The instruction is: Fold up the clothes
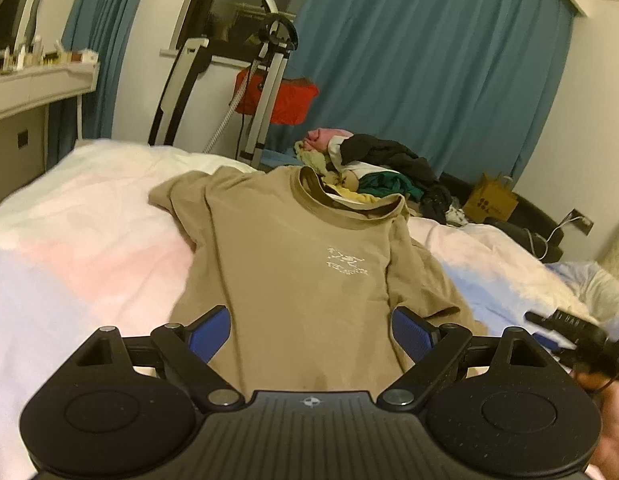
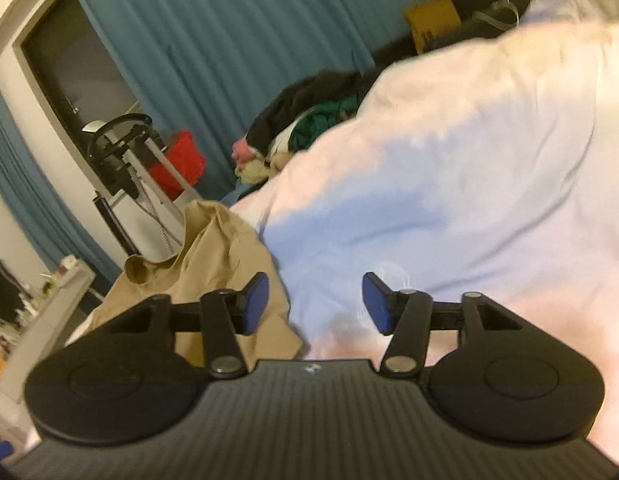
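While the tan T-shirt [image 1: 293, 264] lies front-up on the bed [image 1: 89, 232], collar toward the clothes pile [image 1: 373, 164], we hold our left tongs [image 1: 311, 330] wide above its hem, our right tongs [image 2: 315, 304] parted, empty, beside it.

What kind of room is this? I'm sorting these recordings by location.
Most likely a bedroom in a home. A tan T-shirt is spread on a bed with pale bedding, a pile of clothes sits behind it, and blue curtains hang across the far wall.
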The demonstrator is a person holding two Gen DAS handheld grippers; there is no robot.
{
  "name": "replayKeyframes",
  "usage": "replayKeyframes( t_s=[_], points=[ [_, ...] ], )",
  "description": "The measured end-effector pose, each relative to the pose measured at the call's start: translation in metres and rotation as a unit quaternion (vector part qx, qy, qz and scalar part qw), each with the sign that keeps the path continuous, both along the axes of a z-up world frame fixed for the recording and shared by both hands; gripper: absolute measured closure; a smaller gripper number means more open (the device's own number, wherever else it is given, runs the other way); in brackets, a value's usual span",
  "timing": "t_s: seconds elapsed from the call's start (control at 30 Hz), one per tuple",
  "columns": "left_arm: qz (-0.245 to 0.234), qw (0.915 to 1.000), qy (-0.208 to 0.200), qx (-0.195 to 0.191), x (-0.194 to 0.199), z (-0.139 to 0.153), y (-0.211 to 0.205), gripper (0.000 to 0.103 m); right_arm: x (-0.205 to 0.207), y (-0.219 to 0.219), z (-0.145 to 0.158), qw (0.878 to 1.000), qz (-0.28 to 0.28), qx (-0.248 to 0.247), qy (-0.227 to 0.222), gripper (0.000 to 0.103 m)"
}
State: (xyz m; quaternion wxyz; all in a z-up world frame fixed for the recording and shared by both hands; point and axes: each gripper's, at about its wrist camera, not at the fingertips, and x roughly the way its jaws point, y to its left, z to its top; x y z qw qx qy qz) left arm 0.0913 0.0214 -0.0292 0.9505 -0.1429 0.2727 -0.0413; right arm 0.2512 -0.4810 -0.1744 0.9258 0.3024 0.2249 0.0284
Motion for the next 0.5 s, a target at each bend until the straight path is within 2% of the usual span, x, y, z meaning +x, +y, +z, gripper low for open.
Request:
replayKeyframes(
  t_s=[0.1,0.2,0.33,0.4,0.5],
  points=[
    [-0.006,0.9999,0.012,-0.005,0.008,-0.006,-0.006,0.014,0.009,0.016,-0.004,0.999,0.044,0.023,0.013,0.049],
    [-0.010,0.9997,0.022,-0.005,0.012,-0.012,-0.010,0.014,0.018,0.024,-0.009,0.998,0.034,0.029,0.038,0.049],
    [-0.014,0.9991,0.037,-0.016,0.016,-0.020,-0.013,0.014,0.029,0.016,-0.039,0.993,0.020,0.086,0.082,0.050],
    [-0.015,0.9990,0.036,-0.022,0.018,-0.020,-0.015,0.014,0.034,0.019,-0.046,0.993,0.022,0.095,0.072,0.050],
    [-0.022,0.9988,0.031,-0.029,0.020,-0.021,-0.017,0.014,0.049,0.031,-0.044,0.994,0.041,0.080,0.055,0.050]
  ],
)
